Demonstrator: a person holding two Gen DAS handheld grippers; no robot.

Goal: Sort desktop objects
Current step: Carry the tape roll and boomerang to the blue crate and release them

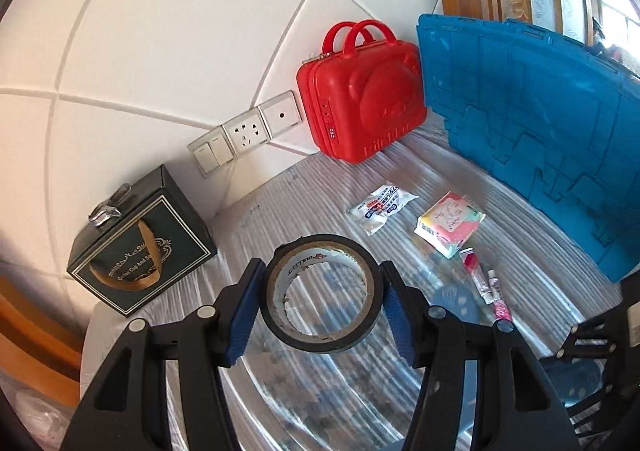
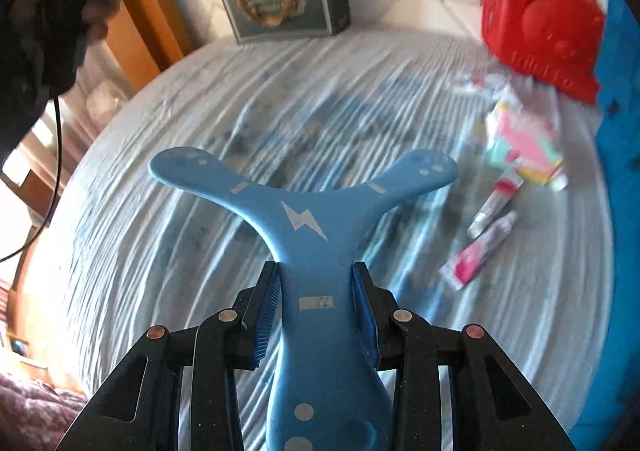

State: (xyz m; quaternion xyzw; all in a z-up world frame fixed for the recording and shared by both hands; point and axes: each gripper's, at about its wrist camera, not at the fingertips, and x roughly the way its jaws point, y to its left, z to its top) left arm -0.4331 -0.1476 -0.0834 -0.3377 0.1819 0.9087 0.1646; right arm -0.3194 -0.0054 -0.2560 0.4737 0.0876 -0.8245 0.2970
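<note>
Tape roll: 1 black-rimmed ring of tape with a tan inner core (image 1: 322,293), pinched across its width between the blue pads of the left gripper (image 1: 322,303), held above the table.
Boomerang toy: 1 flat blue plastic 3-armed piece with a white lightning mark (image 2: 306,219), clamped by 1 arm between the pads of the right gripper (image 2: 320,303), the other 2 arms sticking out ahead, clear of the table.
Table: round top under a wrinkled clear plastic cover (image 1: 320,195).
Loose items left: 1 white printed sachet (image 1: 380,207), 1 pink-yellow-green wrapped packet (image 1: 450,223) just beside it, and a small cluster of pink and white tubes (image 1: 486,283) nearer the camera; I count 2 or 3, and blur in the right wrist view leaves it unsettled.
Containers: 1 red hard-shell mini suitcase with 2 handles (image 1: 360,91), 1 dark green gift box with gold lettering (image 1: 140,247), 1 large blue plastic crate (image 1: 532,123); all against the wall or table edge.
Risk, tape: the pads bear on a curved rim, so a tilt or jolt could let the ring roll out.
Risk, boomerang: the long overhang could catch the crate or suitcase and twist in the grip.
Risk, both: 2 loaded grippers near each other could collide.
</note>
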